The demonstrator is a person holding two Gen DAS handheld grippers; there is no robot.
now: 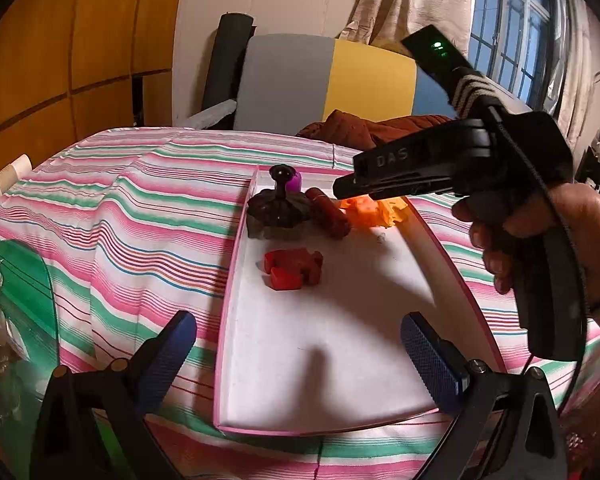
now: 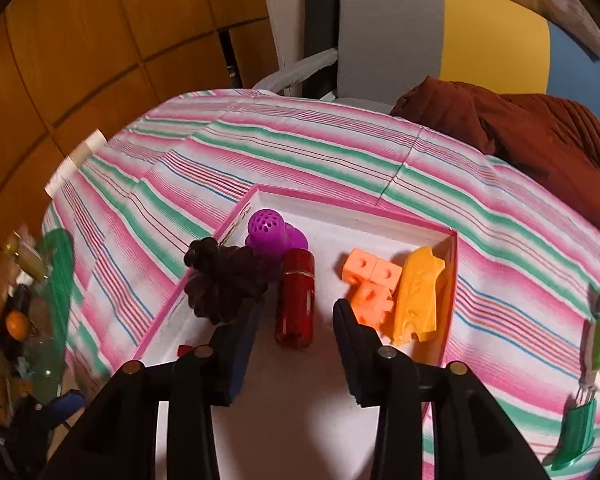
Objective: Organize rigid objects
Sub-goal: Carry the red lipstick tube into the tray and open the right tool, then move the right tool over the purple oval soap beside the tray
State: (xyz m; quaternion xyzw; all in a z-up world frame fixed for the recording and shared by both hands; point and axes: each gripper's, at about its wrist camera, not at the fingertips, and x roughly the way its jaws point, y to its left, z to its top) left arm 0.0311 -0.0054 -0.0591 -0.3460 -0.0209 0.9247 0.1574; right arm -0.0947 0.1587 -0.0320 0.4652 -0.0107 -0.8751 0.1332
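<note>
Red plastic cylinder (image 2: 295, 300) lies in the pink-rimmed white tray (image 2: 451, 280), long axis pointing away between the parted, empty right gripper (image 2: 296, 344), while the spread left gripper (image 1: 300, 360) hangs farther back.

Warm, dim indoor light — soft shadows, strong fisheye bending, blurred edges.

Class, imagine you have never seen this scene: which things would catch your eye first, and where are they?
The pink-edged white tray on the striped tablecloth draws the eye, with bright toys bunched at its far end: a purple perforated piece, a red cylinder and orange blocks beside a yellow-orange piece. A red puzzle piece lies apart, mid-tray. The right gripper hangs open over the cylinder.
</note>
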